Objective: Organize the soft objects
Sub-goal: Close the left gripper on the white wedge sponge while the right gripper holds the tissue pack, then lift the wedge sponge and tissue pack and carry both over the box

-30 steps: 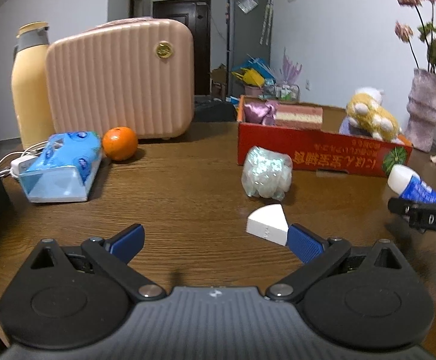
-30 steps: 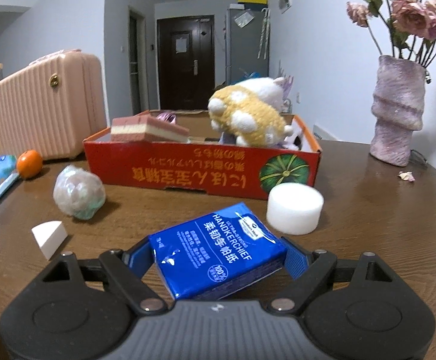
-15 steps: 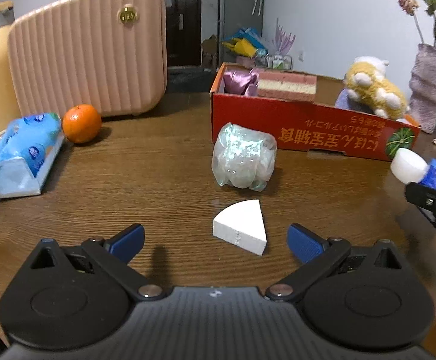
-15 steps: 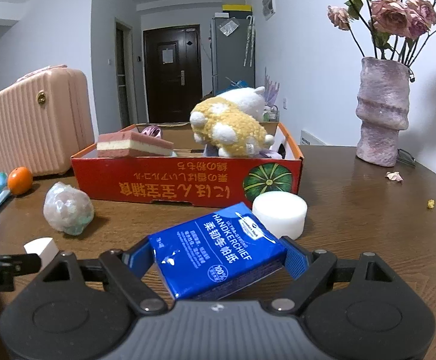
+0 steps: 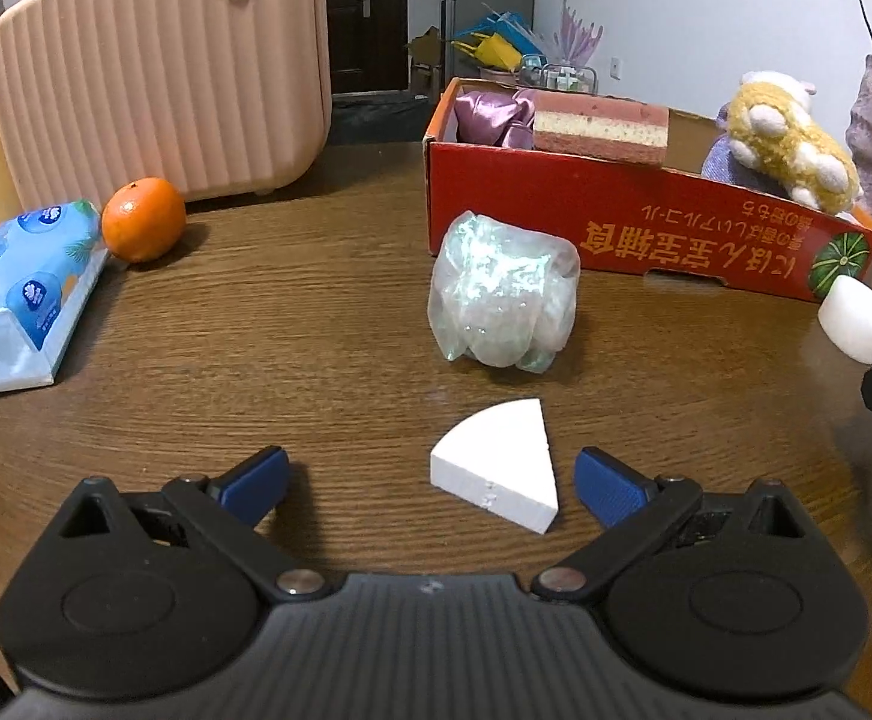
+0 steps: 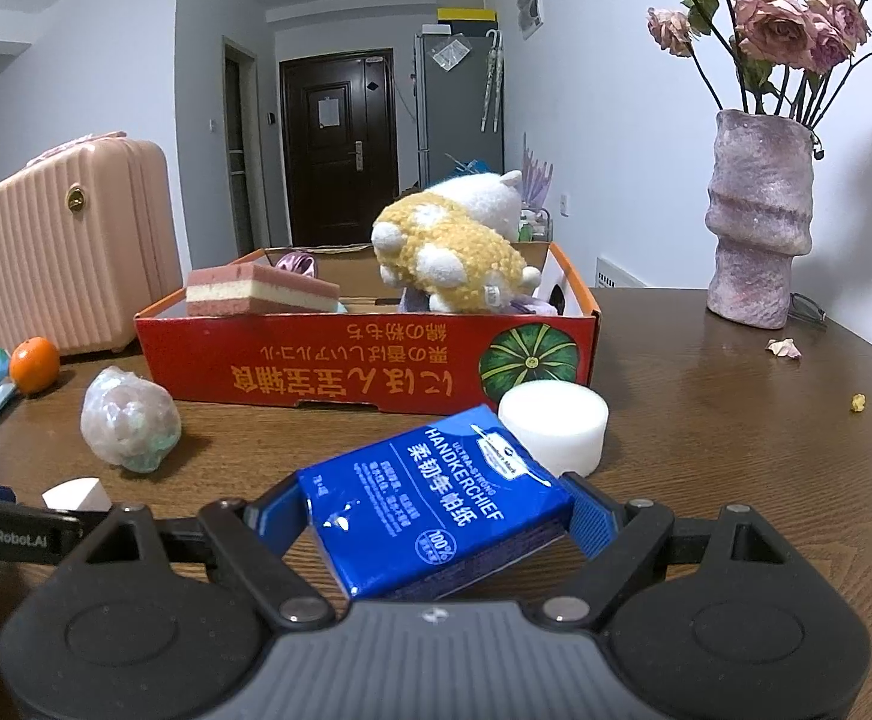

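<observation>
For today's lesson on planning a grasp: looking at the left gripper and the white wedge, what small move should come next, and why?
Probably ease the left gripper slightly forward and close it on the white foam wedge. Its jaws stand open with the wedge between them, nearer the right-hand pad, untouched, and lying flat on the table. The red box already holds other soft items.

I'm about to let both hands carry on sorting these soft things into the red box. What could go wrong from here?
1. The left claw is open around the white wedge sponge, which sits off-centre near one finger; closing may push or twist it instead of gripping it.
2. The right claw holds the blue handkerchief pack tilted; it may slip.
3. The red box already holds a plush toy and layered sponge; additions may land on them.
</observation>
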Action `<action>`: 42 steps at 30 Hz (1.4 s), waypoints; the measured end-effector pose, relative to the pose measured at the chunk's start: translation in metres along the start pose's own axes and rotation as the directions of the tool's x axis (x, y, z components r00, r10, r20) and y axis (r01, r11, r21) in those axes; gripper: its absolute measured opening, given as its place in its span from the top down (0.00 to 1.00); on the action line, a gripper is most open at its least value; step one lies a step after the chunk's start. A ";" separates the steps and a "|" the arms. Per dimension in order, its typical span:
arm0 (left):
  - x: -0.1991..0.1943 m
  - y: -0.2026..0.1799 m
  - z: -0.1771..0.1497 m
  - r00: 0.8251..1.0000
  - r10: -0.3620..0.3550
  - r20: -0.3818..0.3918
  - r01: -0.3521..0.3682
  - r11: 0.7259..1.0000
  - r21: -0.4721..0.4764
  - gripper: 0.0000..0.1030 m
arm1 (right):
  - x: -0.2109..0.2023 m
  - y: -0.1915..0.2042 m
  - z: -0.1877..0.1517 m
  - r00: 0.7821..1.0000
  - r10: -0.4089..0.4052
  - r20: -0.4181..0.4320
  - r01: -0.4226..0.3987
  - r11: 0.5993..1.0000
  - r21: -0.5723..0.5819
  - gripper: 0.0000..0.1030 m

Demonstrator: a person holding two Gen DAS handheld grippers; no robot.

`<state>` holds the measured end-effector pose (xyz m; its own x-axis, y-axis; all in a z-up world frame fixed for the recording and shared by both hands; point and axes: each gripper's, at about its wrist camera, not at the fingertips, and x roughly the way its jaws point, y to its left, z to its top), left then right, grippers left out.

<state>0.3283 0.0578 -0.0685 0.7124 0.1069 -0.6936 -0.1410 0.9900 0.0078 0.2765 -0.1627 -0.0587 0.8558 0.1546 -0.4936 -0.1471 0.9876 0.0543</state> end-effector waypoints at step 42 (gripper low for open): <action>-0.059 0.004 0.017 0.960 -0.073 0.270 0.091 0.994 -0.055 0.67 | -0.013 0.004 0.004 0.995 0.024 0.093 -0.023 1.000 -0.015 0.16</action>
<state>0.2972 0.0570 -0.0149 0.8799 0.0550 -0.4719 -0.1132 0.9890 -0.0957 0.2668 -0.1608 -0.0484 0.8945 0.1805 -0.4091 -0.1744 0.9833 0.0524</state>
